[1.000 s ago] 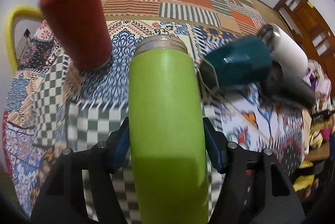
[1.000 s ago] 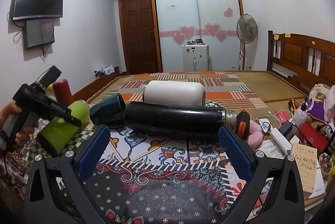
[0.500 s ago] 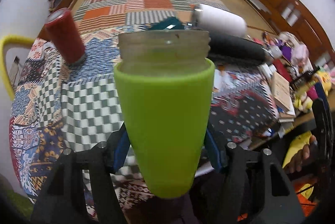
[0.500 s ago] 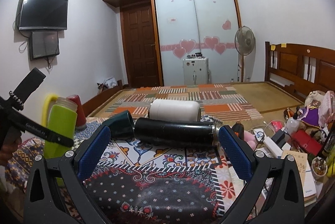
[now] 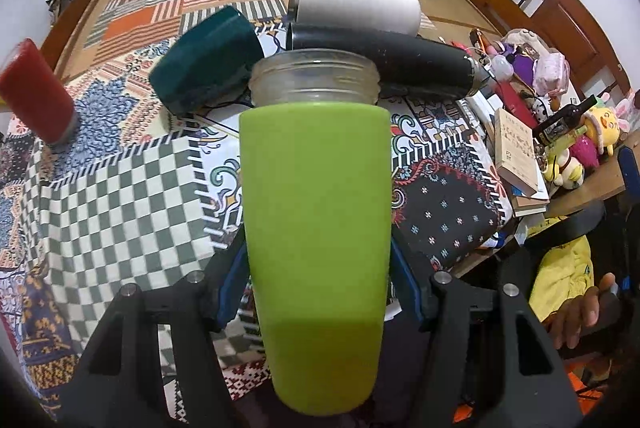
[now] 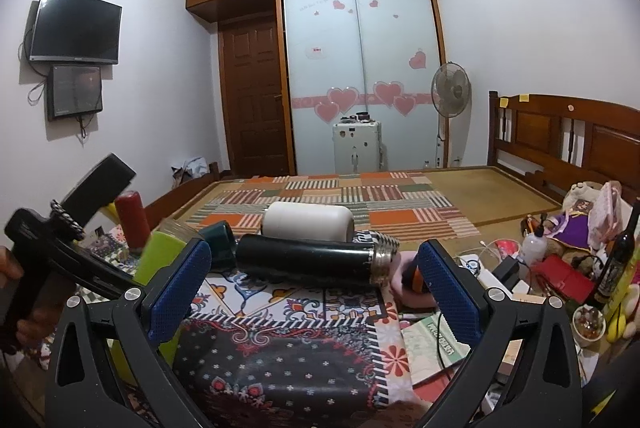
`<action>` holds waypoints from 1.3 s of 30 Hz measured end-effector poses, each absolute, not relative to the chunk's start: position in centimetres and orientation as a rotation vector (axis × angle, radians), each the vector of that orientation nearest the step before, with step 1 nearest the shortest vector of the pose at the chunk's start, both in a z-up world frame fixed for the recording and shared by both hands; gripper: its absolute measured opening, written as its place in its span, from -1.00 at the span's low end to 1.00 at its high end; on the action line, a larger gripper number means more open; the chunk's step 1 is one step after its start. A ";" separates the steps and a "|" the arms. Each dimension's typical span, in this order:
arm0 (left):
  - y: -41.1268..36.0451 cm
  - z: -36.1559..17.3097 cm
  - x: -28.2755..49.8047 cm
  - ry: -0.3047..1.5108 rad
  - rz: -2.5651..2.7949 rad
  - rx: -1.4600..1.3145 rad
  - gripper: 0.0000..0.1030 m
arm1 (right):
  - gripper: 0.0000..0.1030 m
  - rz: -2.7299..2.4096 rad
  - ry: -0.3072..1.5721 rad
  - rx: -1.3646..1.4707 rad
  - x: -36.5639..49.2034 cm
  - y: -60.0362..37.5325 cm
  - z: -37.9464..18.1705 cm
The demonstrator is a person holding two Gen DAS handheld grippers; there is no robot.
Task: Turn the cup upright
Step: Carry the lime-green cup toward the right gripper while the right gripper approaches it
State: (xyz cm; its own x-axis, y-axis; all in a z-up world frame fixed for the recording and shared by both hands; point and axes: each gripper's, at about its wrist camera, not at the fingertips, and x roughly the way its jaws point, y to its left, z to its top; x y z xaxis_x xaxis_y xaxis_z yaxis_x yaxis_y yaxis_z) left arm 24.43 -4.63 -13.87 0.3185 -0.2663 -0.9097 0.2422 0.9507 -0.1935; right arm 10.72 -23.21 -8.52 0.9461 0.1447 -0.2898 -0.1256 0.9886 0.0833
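Note:
My left gripper (image 5: 318,280) is shut on a lime green cup (image 5: 316,228) with a clear threaded rim. It holds the cup upright, rim upward, above the patterned tablecloth (image 5: 120,196). The cup also shows in the right wrist view (image 6: 160,260), at the left behind my right finger, with the left gripper's black body (image 6: 60,252) around it. My right gripper (image 6: 316,288) is open and empty, facing the lying cups from the near side.
A red cup (image 5: 36,96) stands at the far left. A dark teal cup (image 5: 208,60), a white cup (image 5: 356,2) and a black flask (image 5: 392,64) lie on their sides. Books, bottles and toys (image 5: 560,132) crowd the right edge.
The green cup went from tilted over the table to upright in my left gripper, then swung right and nearer the lying cups. My right gripper rose slightly and stayed open.

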 end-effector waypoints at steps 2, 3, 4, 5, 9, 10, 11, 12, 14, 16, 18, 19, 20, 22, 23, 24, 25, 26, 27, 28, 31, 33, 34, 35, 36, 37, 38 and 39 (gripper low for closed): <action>-4.7 -14.4 24.9 1.206 -0.337 -0.030 0.23 | 1.00 0.139 0.308 0.061 10.7 -23.3 -8.8; -4.6 -14.6 25.2 1.210 -0.339 -0.036 0.23 | 1.00 0.141 0.316 0.059 11.0 -23.2 -9.1; -4.7 -14.8 25.3 1.211 -0.338 -0.037 0.23 | 1.00 0.142 0.321 0.059 11.2 -23.2 -9.2; -4.8 -15.0 25.6 1.211 -0.337 -0.034 0.23 | 1.00 0.144 0.326 0.059 11.2 -23.1 -9.4; -5.0 -16.0 26.3 1.213 -0.324 -0.007 0.23 | 1.00 0.155 0.352 0.060 12.1 -22.7 -10.2; -5.0 -16.3 26.6 1.220 -0.326 -0.014 0.23 | 1.00 0.159 0.359 0.060 12.3 -22.6 -10.4; -4.9 -16.6 26.8 1.227 -0.328 -0.026 0.23 | 1.00 0.163 0.366 0.059 12.4 -22.5 -10.6; -4.8 -16.7 26.8 1.221 -0.331 -0.037 0.23 | 1.00 0.166 0.374 0.054 12.6 -22.3 -10.8; -4.5 -16.8 27.1 1.216 -0.334 -0.038 0.23 | 1.00 0.170 0.383 0.043 12.7 -22.0 -11.0; -4.4 -16.8 27.2 1.216 -0.339 -0.046 0.23 | 1.00 0.171 0.391 0.033 12.9 -21.7 -11.1; -4.1 -16.4 27.2 1.203 -0.347 -0.057 0.23 | 1.00 0.172 0.397 0.025 13.0 -21.3 -11.1; -3.9 -15.8 27.0 1.180 -0.353 -0.055 0.24 | 1.00 0.173 0.400 0.022 13.0 -21.2 -11.1; -3.6 -15.2 26.9 1.160 -0.358 -0.050 0.25 | 1.00 0.174 0.402 0.020 13.0 -21.1 -11.0; -3.0 -13.9 26.3 1.121 -0.367 -0.041 0.28 | 1.00 0.178 0.406 0.016 13.1 -20.7 -10.9; -2.8 -13.5 26.0 1.108 -0.368 -0.041 0.29 | 1.00 0.181 0.408 0.015 13.2 -20.6 -10.9; -2.4 -13.0 25.6 1.091 -0.368 -0.041 0.29 | 1.00 0.185 0.411 0.014 13.2 -20.4 -10.8; -1.9 -12.3 25.1 1.070 -0.365 -0.041 0.29 | 1.00 0.191 0.413 0.011 13.2 -20.1 -10.6; -1.4 -11.8 24.7 1.052 -0.361 -0.040 0.29 | 1.00 0.196 0.414 0.008 13.2 -20.0 -10.5; -0.9 -11.3 24.3 1.029 -0.354 -0.036 0.29 | 1.00 0.203 0.415 0.002 13.2 -19.6 -10.4; -0.3 -10.7 23.6 0.999 -0.342 -0.028 0.30 | 1.00 0.206 0.416 -0.004 13.4 -19.2 -10.2; 1.3 -9.6 21.9 0.917 -0.289 0.018 0.39 | 1.00 0.226 0.419 -0.025 13.6 -17.9 -9.9; 2.4 -9.4 21.0 0.879 -0.261 0.046 0.42 | 1.00 0.246 0.427 -0.043 13.9 -16.8 -9.7; 3.0 -9.4 20.4 0.859 -0.241 0.061 0.42 | 1.00 0.256 0.431 -0.052 14.0 -16.3 -9.7; 3.8 -9.5 19.9 0.839 -0.221 0.070 0.42 | 1.00 0.263 0.435 -0.060 14.2 -15.9 -9.7; 4.4 -9.6 19.5 0.824 -0.204 0.071 0.42 | 1.00 0.271 0.441 -0.071 14.4 -15.3 -9.7; 4.9 -9.8 19.2 0.814 -0.192 0.067 0.42 | 1.00 0.283 0.451 -0.082 14.7 -14.6 -9.8; 5.4 -9.9 18.9 0.806 -0.181 0.061 0.42 | 1.00 0.291 0.461 -0.089 14.9 -14.2 -9.9; 6.0 -10.1 18.6 0.801 -0.176 0.054 0.43 | 1.00 0.296 0.475 -0.097 15.3 -13.6 -10.1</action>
State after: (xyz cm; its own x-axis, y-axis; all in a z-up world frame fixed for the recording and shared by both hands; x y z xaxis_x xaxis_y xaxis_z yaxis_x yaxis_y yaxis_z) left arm 18.59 5.98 -10.11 0.6820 -0.1363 -0.7185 0.1770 0.9840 -0.0187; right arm 15.28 -13.65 -10.14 0.8473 0.2581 -0.4641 -0.3030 0.9527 -0.0234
